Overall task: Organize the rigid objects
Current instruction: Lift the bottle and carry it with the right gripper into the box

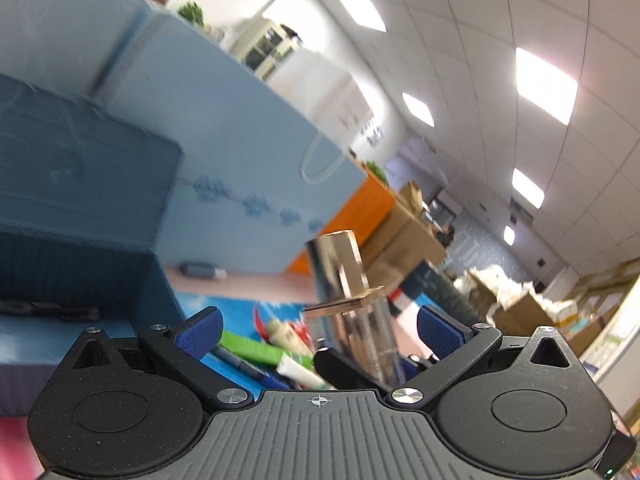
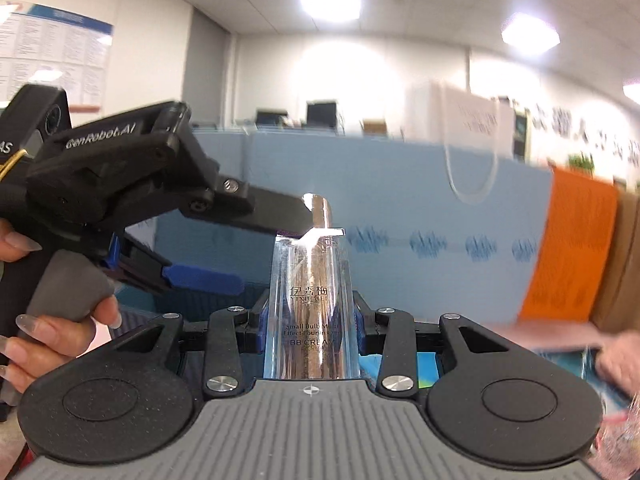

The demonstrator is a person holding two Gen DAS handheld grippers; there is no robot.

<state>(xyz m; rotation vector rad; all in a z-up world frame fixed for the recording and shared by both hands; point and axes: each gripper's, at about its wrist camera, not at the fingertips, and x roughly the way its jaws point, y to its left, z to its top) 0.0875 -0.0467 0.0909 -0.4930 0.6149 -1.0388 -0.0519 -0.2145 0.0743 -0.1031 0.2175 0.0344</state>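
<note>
A pale blue bag (image 2: pixel 400 200) with a cord handle stands close behind the work area, an orange bag (image 2: pixel 572 248) just to its right and a dark blue box (image 1: pixel 72 184) to its left; open air lies in front of them; the right gripper (image 2: pixel 310 320) is narrowed onto a clear bottle (image 2: pixel 310 308), held upright, pads pressing its sides; the left gripper (image 1: pixel 318 330) is wide open, empty, one finger near the bottle's silver cap (image 2: pixel 318 210).
</note>
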